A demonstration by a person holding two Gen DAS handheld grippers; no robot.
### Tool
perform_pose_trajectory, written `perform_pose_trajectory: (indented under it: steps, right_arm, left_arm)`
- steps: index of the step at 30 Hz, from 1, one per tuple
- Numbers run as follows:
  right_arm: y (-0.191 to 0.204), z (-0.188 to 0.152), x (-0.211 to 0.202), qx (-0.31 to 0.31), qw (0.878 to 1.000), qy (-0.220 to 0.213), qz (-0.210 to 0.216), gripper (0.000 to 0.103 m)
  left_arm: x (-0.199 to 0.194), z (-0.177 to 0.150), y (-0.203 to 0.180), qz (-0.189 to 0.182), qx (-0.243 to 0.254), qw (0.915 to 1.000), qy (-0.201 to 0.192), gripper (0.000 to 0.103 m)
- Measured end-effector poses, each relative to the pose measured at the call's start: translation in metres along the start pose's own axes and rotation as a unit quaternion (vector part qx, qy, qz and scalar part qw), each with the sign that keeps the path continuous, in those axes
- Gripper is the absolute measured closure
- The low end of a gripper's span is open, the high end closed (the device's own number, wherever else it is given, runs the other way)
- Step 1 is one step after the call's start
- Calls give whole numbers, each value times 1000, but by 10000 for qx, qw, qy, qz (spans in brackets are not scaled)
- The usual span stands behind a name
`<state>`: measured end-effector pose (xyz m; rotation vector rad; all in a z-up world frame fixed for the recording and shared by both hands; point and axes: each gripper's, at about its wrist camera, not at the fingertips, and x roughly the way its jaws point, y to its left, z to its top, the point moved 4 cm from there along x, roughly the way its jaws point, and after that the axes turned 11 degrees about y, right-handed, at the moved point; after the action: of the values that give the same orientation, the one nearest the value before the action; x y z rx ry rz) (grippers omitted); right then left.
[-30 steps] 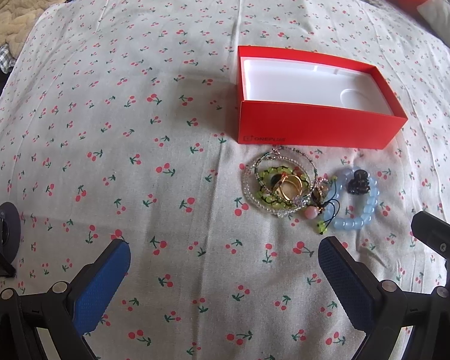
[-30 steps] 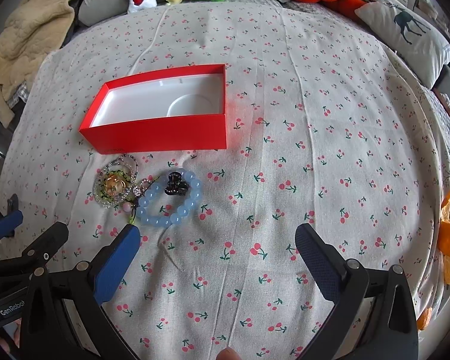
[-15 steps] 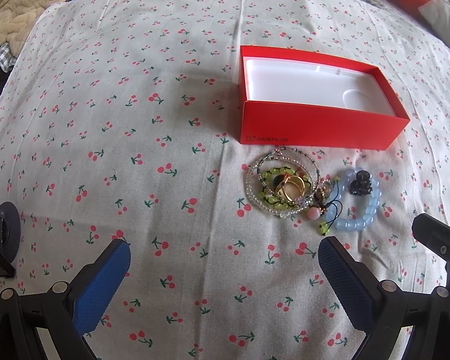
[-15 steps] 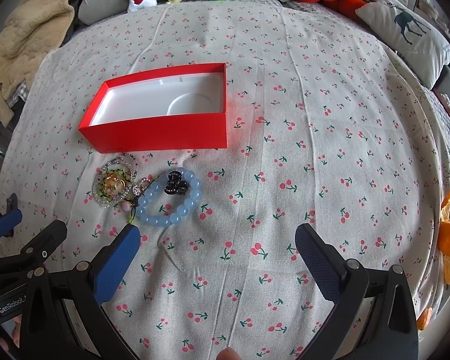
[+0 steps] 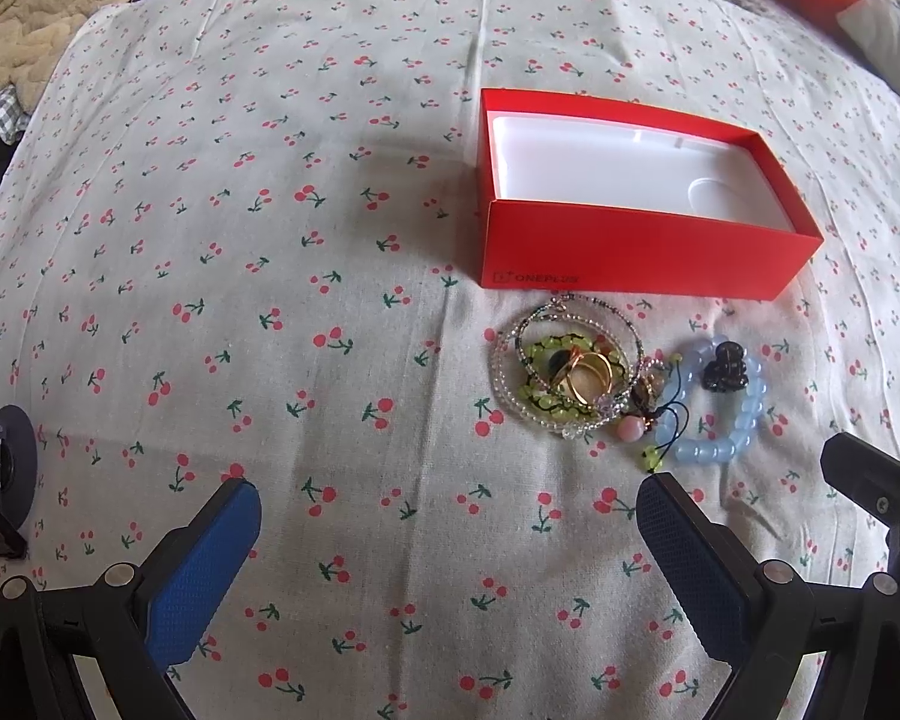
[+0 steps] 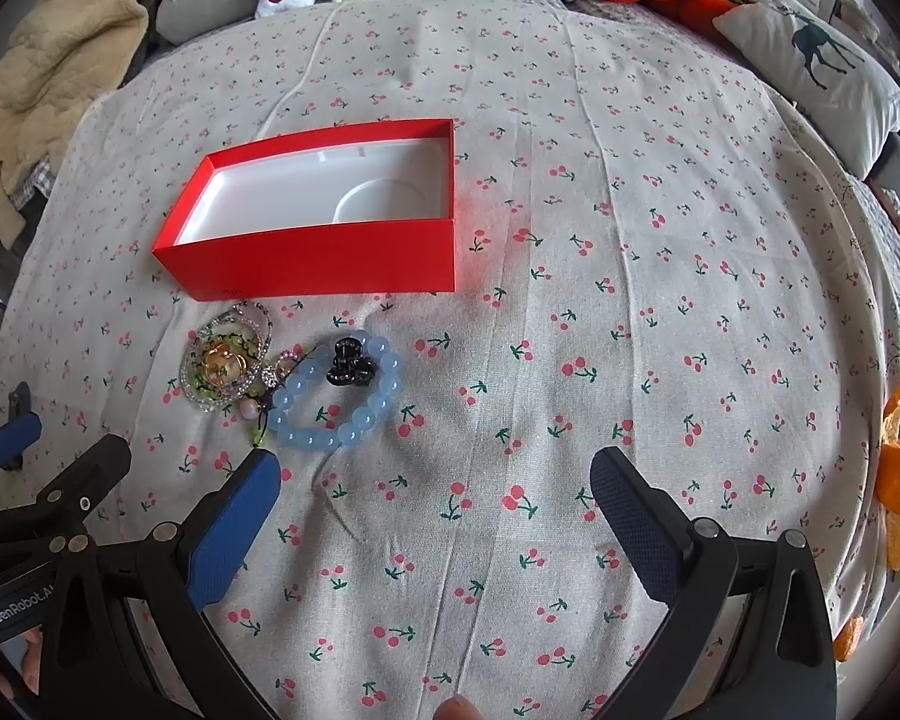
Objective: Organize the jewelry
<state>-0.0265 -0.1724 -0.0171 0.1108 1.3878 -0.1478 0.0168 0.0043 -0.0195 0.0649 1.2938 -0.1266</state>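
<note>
The red box (image 6: 324,264) sits empty just behind the jewelry, both the left gripper (image 5: 450,540) and right gripper (image 6: 435,507) spread wide, so I'd pinch the blue bead bracelet (image 6: 354,420) rim first, probably light but slippery, before that tangly pile (image 5: 564,378).

orange peel (image 6: 897,480) cut by edge, tangled rings (image 5: 582,375) indistinct

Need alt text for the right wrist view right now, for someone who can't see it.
An empty red box sits on a cherry-print sheet, with a blue bead bracelet, a black hair claw and tangled bracelets lying just in front. The open right gripper hovers nearby, holding nothing.
</note>
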Motion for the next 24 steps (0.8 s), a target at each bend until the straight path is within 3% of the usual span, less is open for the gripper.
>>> perform_pose_trajectory:
  steps: [8,18,22,24]
  right_arm:
    - [-7,4,10,56,9998,86,162,0]
    - [3,11,33,-310,9988,267,269,0]
    - [8,16,37,-467,9983,244,238,0]
    - [7,20,39,-436,9984,222,273,0]
  left_arm:
    - [11,3,7,105,186,9994,-267,0]
    - [35,11,15,-438,329,9984,-129,0]
    - [35,18,17,-526,326,9976,-311,0]
    - [35,23,19,-651,306,9968,-348,7]
